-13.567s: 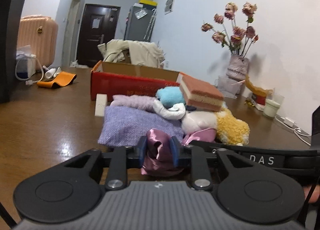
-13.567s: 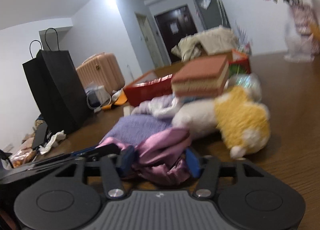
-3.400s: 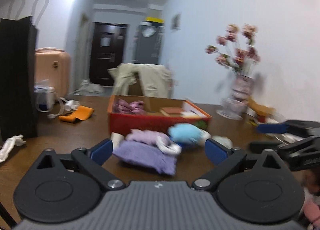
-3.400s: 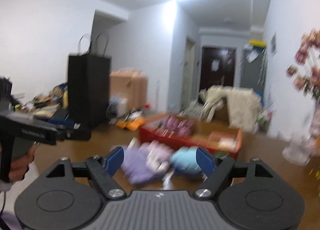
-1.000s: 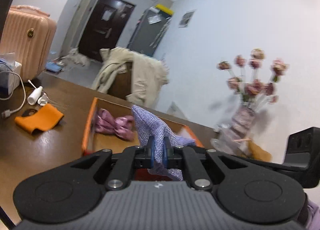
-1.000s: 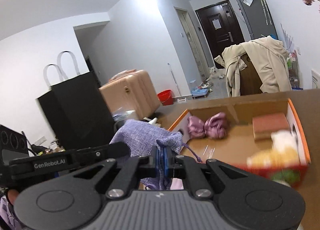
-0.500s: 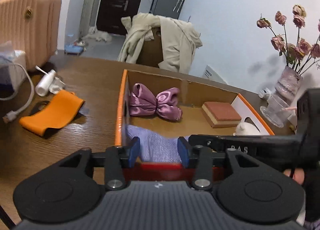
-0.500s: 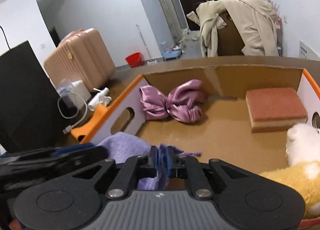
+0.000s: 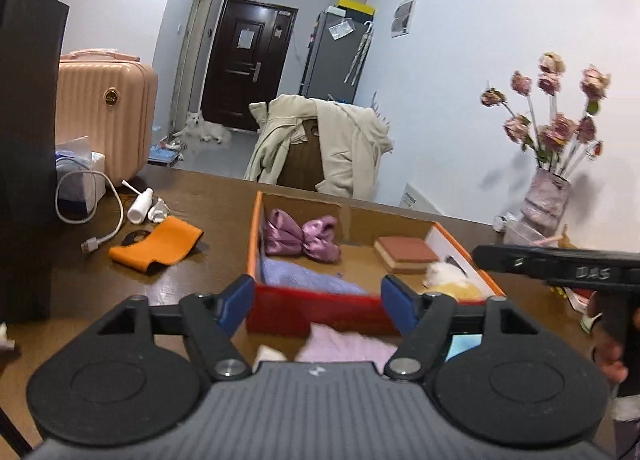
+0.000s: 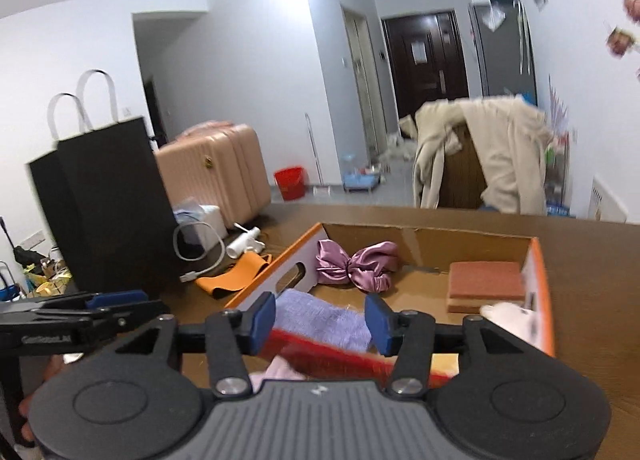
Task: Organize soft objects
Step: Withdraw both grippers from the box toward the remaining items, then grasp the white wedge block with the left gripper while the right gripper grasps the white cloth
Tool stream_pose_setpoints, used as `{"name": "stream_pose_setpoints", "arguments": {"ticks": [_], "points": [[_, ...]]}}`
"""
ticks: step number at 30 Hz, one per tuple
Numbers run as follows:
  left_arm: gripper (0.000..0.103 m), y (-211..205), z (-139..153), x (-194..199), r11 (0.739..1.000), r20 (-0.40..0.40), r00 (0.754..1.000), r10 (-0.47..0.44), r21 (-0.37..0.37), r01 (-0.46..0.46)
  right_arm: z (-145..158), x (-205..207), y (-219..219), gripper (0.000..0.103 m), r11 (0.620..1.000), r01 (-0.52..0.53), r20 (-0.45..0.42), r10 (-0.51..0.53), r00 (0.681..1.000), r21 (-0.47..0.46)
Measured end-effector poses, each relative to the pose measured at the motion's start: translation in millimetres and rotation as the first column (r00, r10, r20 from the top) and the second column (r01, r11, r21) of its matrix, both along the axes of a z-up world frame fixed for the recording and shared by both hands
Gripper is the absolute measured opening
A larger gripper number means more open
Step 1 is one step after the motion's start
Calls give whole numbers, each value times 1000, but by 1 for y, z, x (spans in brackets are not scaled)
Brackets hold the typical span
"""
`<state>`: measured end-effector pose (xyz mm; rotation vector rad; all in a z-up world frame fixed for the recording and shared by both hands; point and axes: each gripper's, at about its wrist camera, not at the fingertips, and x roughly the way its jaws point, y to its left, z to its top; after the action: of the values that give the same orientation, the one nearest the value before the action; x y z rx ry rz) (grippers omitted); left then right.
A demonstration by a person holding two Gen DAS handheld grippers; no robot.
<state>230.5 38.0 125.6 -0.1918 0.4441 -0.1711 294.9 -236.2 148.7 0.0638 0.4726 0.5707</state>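
A red and orange cardboard box (image 9: 320, 310) stands on the wooden table. Inside lie a purple satin bow (image 9: 302, 236), a lilac knitted cloth (image 9: 308, 280), a brown sponge block (image 9: 406, 254) and a white and yellow plush toy (image 9: 450, 280). The lilac cloth (image 10: 322, 318), the bow (image 10: 354, 264) and the sponge (image 10: 486, 286) show in the right wrist view too. My left gripper (image 9: 318, 304) is open and empty in front of the box. My right gripper (image 10: 320, 318) is open and empty at the box's near wall. A pale pink soft item (image 9: 344, 348) and a light blue one (image 9: 464, 344) lie before the box.
An orange band (image 9: 158, 244), a white bottle (image 9: 141, 205) and a white cable (image 9: 102, 232) lie left of the box. A black paper bag (image 10: 104, 199) stands at the far left. A vase of dried roses (image 9: 546, 199) stands at the right. A chair with a beige coat (image 9: 324, 147) is behind the table.
Both grippers have opened and let go of the lilac cloth, which now lies in the box's near left corner. Both grippers have drawn back from the box.
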Motion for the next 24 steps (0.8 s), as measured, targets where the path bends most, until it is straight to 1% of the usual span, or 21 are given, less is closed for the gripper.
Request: {"name": "stream_pose_setpoints", "arguments": {"ticks": [1,3,6,8,11,14,17,20,22,24], "points": [[74,-5,-3,-8,1000,1,1000,-3,2,3,1,-12,-7,52,1000,0,12,0,1000,2],[78,-16,-10,-24,1000,4,1000,-17,6,17,-1,-35,-19,53,1000,10,22,-10,1000,3],[79,-31,-24,-39,999,-12,999,-35,13,35,-9,-65,-31,53,999,32,32,-31,999,-16],[79,-38,-31,-45,999,-36,999,-39,17,39,-16,-81,-35,53,999,33,28,-32,999,-22],[79,-47,-38,-53,998,-45,998,-44,34,46,-31,-102,-40,53,999,27,13,-27,1000,-24],[80,-53,-45,-57,997,-57,997,-52,62,56,-51,-120,-41,54,1000,22,-24,-22,999,-22],[81,-56,-53,-57,995,-76,997,-32,96,40,-78,-129,-34,55,1000,0,-90,-3,996,-30],[81,-53,-61,-53,993,-100,995,-15,111,26,-104,-133,-20,55,997,-15,-147,4,989,-73],[81,-50,-66,-48,993,-113,994,3,119,11,-113,-134,-10,55,994,-39,-159,22,987,-101],[80,-46,-70,-39,991,-118,993,23,131,-7,-119,-136,1,55,991,-53,-149,34,988,-127]]}}
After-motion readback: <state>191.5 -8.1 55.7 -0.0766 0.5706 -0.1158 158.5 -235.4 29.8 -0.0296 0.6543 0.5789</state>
